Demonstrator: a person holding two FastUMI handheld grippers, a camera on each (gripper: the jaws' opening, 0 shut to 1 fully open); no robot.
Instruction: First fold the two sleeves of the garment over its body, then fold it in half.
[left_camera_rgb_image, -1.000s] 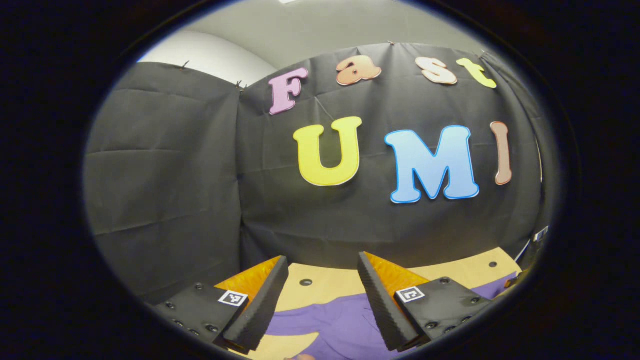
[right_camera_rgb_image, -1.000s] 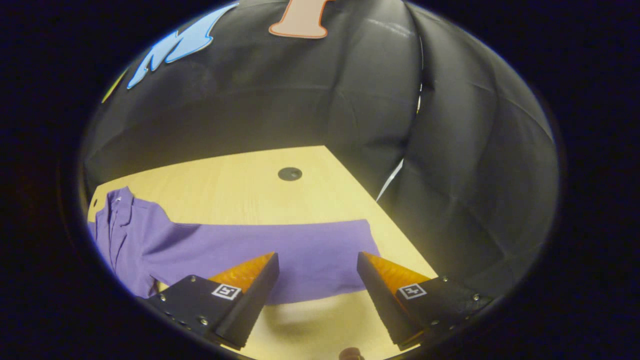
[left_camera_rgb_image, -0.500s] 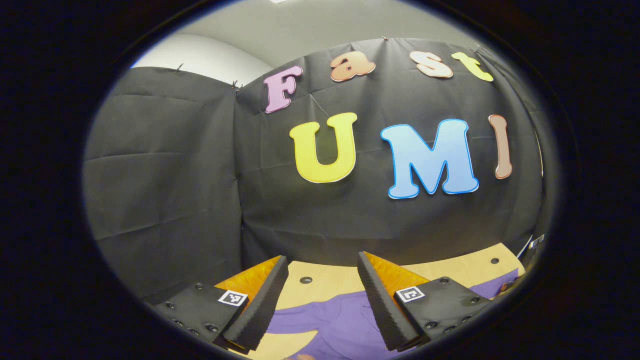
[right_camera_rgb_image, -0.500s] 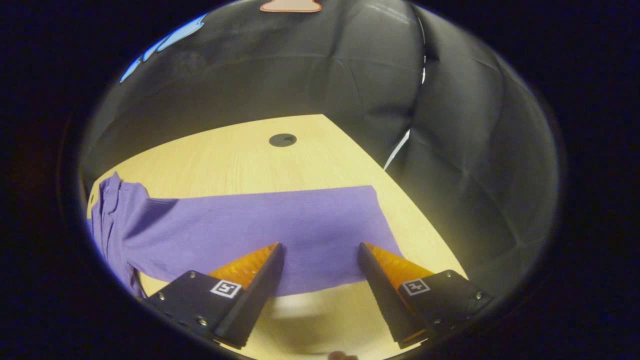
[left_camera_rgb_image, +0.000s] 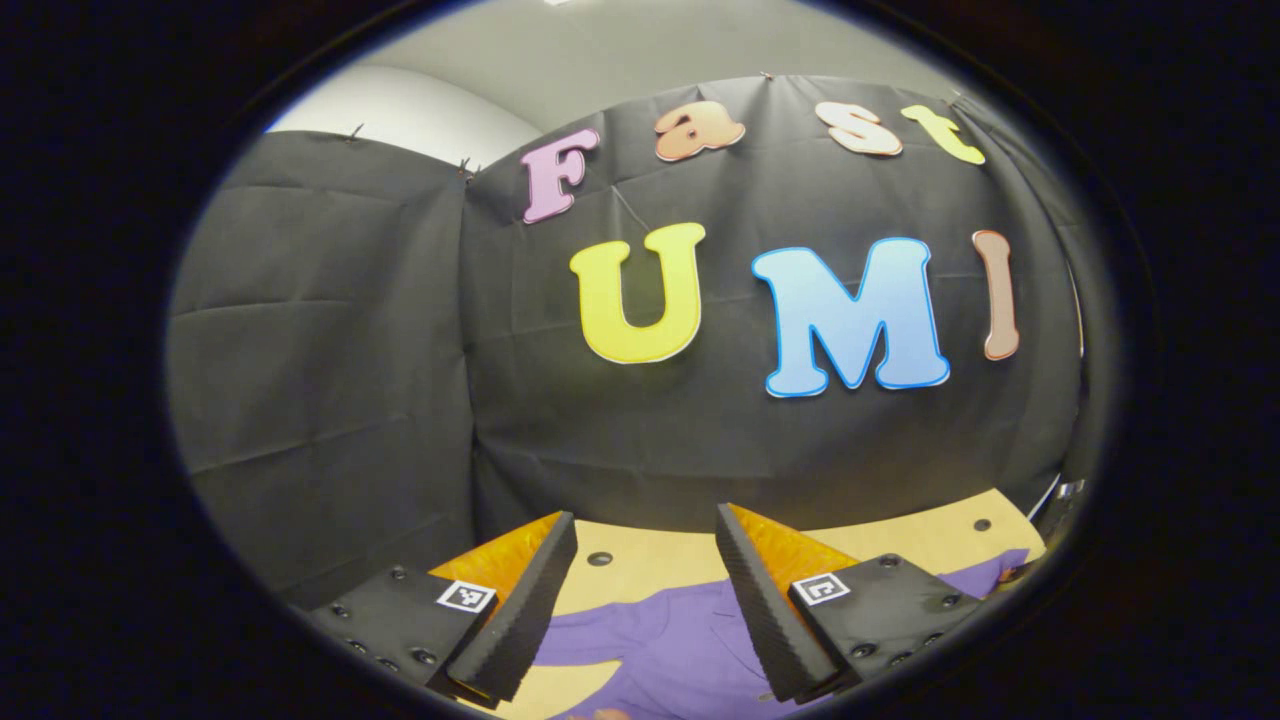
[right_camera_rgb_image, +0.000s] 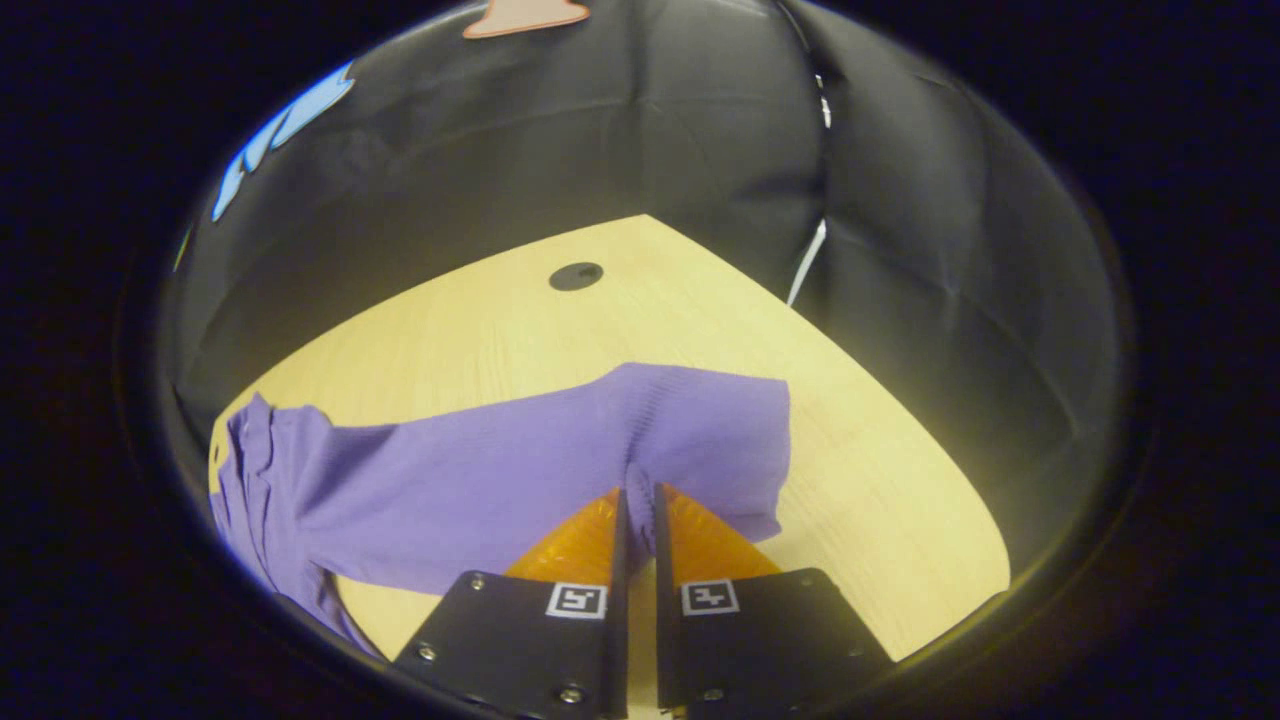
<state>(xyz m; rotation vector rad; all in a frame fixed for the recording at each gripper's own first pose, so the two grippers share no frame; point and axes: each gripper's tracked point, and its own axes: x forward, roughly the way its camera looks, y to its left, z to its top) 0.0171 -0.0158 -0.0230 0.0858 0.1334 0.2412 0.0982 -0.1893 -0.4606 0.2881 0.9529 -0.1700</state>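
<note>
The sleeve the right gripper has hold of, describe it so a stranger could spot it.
On the wooden table lies a purple garment. Its sleeve stretches toward the table's corner, the only part bunched up, pinched in the right gripper.
</note>
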